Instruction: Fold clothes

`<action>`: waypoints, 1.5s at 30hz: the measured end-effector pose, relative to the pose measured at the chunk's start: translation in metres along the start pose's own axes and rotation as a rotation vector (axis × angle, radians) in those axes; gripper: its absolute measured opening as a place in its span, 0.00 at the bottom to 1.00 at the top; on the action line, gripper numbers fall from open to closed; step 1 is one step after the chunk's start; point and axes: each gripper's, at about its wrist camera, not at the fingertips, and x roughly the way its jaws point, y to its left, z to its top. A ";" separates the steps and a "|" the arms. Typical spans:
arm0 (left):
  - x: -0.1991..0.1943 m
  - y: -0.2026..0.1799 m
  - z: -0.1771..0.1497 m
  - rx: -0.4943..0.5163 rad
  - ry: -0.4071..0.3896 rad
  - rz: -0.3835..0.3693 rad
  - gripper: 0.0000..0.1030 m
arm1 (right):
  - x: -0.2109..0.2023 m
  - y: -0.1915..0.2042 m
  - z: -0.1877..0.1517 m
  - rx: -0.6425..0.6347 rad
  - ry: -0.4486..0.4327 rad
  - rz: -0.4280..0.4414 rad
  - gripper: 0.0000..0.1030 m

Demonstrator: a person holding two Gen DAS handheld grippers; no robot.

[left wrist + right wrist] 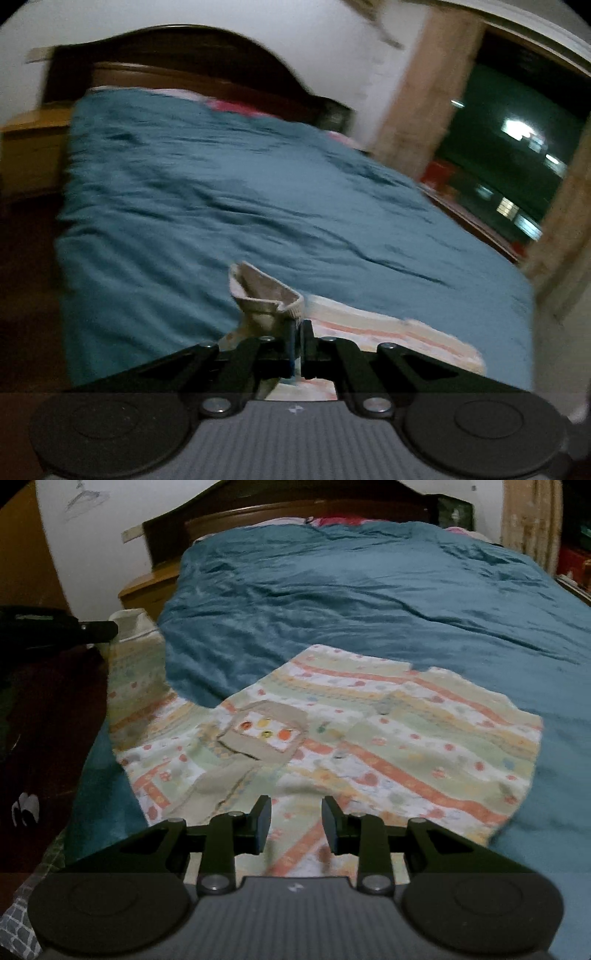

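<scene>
The left tool (297,345) is clamped on the beige cuff (264,295) of a patterned shirt (332,738) — the sleeve lifted off the teal bedspread (221,184) at the bed's near left corner; the right tool (295,823) hovers with its fingers parted over the shirt's near part, gripping nothing; the shirt lies spread along the near edge of the bed, a beige chest pocket (258,734) facing up; no readable writing shows — only a small white mark on each tool's grey body.
</scene>
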 end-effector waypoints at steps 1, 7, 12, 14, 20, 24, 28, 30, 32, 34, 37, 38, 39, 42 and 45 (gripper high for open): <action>0.001 -0.013 -0.003 0.016 0.010 -0.043 0.02 | -0.003 -0.004 -0.001 0.008 -0.005 -0.008 0.29; 0.016 -0.081 -0.035 0.108 0.101 -0.249 0.02 | -0.017 -0.033 -0.013 0.090 -0.019 -0.051 0.29; 0.039 -0.119 -0.068 0.236 0.228 -0.318 0.02 | -0.025 -0.059 -0.025 0.177 -0.012 -0.076 0.29; 0.047 -0.130 -0.080 0.308 0.280 -0.326 0.03 | -0.026 -0.066 -0.028 0.205 -0.011 -0.079 0.29; 0.060 -0.138 -0.098 0.411 0.370 -0.333 0.07 | -0.026 -0.077 -0.031 0.273 -0.020 -0.063 0.29; 0.054 -0.127 -0.097 0.428 0.370 -0.314 0.23 | -0.022 -0.074 -0.029 0.292 -0.018 -0.025 0.29; 0.045 -0.111 -0.087 0.427 0.355 -0.291 0.36 | -0.022 -0.072 -0.026 0.301 -0.025 -0.023 0.30; 0.041 -0.105 -0.083 0.427 0.345 -0.273 0.37 | -0.022 -0.071 -0.025 0.305 -0.029 -0.022 0.30; 0.039 -0.097 -0.079 0.418 0.329 -0.249 0.38 | -0.022 -0.071 -0.024 0.311 -0.032 -0.020 0.30; 0.040 -0.088 -0.075 0.402 0.320 -0.212 0.38 | -0.021 -0.070 -0.023 0.317 -0.031 -0.010 0.30; 0.052 -0.069 -0.070 0.367 0.325 -0.121 0.38 | -0.013 -0.067 -0.023 0.308 -0.010 0.002 0.30; 0.056 -0.063 -0.069 0.356 0.326 -0.092 0.38 | -0.008 -0.065 -0.023 0.301 0.001 0.003 0.30; 0.059 -0.057 -0.067 0.345 0.325 -0.067 0.38 | -0.004 -0.063 -0.023 0.297 0.010 0.004 0.30; 0.071 -0.039 -0.062 0.308 0.323 0.000 0.38 | 0.009 -0.063 -0.025 0.296 0.031 -0.004 0.30; 0.083 -0.025 -0.058 0.270 0.322 0.056 0.38 | 0.018 -0.063 -0.028 0.288 0.042 -0.023 0.29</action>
